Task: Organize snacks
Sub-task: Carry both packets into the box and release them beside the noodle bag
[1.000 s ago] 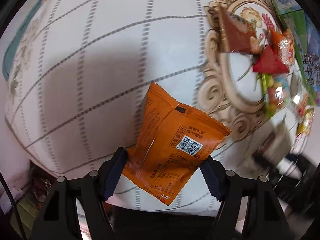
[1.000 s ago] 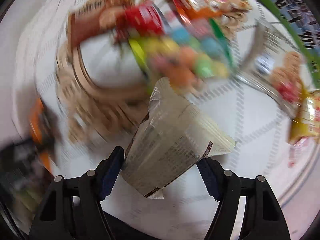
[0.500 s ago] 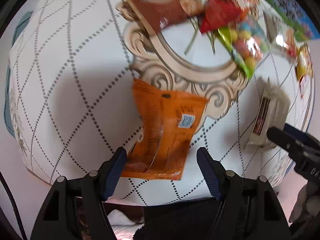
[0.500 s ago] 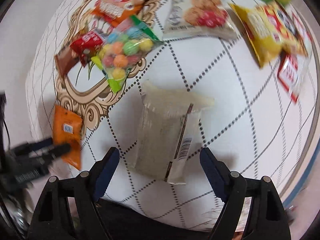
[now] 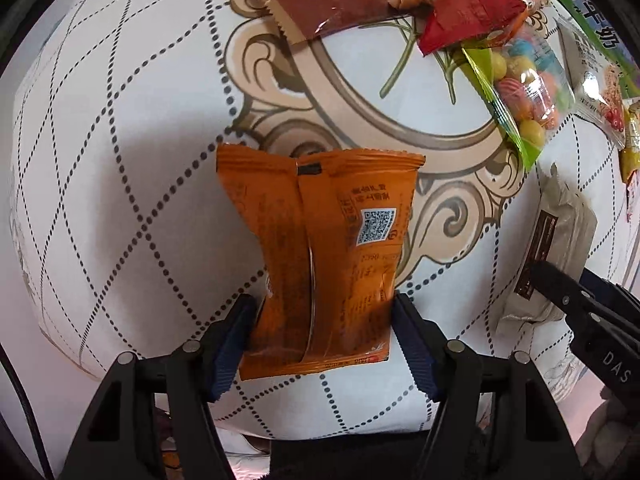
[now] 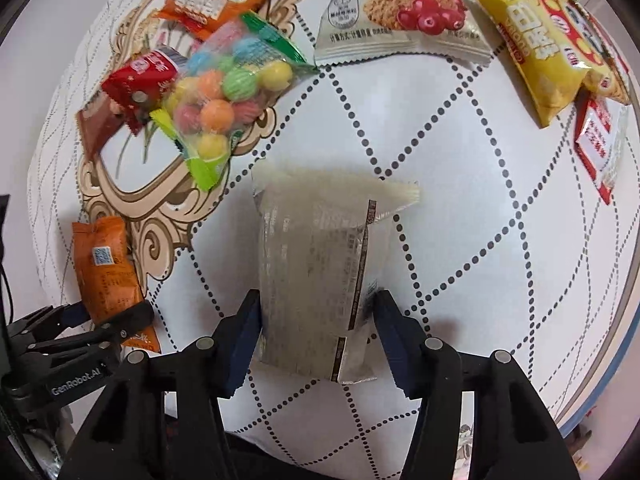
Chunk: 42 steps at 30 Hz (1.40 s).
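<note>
Clamping orange packet [image 5: 320,256] in left tongs [image 5: 322,338], right tongs [image 6: 318,338] gripping pale packet [image 6: 320,264], dotted-diamond white tablecloth [image 6: 460,208]

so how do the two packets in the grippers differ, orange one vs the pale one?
Colour: the orange packet is opaque bright orange; the pale packet is silvery beige.
Print: the orange packet shows a QR code; the pale packet shows a dark strip with a barcode.
Place: the orange packet's top edge overlaps the tablecloth's brown scroll frame; the pale packet lies over plain dotted grid.
Shared: each lies back side up, seam showing, between a gripper's blue pads.
</note>
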### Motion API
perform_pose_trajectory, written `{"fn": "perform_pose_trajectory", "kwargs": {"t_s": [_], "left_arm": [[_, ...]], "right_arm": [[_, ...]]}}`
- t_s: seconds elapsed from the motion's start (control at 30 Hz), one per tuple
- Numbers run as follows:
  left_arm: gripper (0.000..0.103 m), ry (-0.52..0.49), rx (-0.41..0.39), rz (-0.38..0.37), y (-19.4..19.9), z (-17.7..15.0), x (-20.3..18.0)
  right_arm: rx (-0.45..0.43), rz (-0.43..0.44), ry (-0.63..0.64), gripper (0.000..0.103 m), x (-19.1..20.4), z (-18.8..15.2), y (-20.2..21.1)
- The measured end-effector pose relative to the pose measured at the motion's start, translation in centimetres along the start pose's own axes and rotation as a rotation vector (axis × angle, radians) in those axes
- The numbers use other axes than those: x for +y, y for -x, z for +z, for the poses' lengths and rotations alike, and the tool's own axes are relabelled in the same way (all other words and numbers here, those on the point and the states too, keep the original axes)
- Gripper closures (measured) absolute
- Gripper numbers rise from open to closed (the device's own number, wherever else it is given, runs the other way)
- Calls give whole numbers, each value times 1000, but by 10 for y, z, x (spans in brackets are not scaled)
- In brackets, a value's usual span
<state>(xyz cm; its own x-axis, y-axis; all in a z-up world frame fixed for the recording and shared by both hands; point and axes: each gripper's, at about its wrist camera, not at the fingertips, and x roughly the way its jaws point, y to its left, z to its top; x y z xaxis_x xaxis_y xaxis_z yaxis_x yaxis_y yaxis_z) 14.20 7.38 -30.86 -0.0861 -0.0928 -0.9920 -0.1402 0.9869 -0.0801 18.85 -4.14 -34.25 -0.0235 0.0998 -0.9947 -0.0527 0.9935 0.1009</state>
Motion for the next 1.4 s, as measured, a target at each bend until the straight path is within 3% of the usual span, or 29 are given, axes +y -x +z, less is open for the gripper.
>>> {"fn": "perform_pose_trajectory", "kwargs": {"t_s": [0.07,0.27,0.6,0.8,1.13,1.3,1.4], "left_arm": [[35,-9,-4,8,-6,25,10],[35,-1,-10,20,-24,33,-5],[36,-3,-44,38,-35,-11,3],[47,-7,-78,-4,-5,-25,-2],[47,-72,-195,-172,90,-15,-50],[47,-141,-270,-277,160,27,-95],[47,-189,-320,-298,196,67,-121]], "right_arm": [[7,-9,5,43,8,3,-8],[23,-26,6,40,15,33,-39],[31,-73,54,38,33,32,-47],[6,-54,56,42,44,28,-49],[-146,130,20,44,18,25,45],[-272,192,-7,44,-7,58,116],[-353,201,-29,44,-32,90,158]]}}
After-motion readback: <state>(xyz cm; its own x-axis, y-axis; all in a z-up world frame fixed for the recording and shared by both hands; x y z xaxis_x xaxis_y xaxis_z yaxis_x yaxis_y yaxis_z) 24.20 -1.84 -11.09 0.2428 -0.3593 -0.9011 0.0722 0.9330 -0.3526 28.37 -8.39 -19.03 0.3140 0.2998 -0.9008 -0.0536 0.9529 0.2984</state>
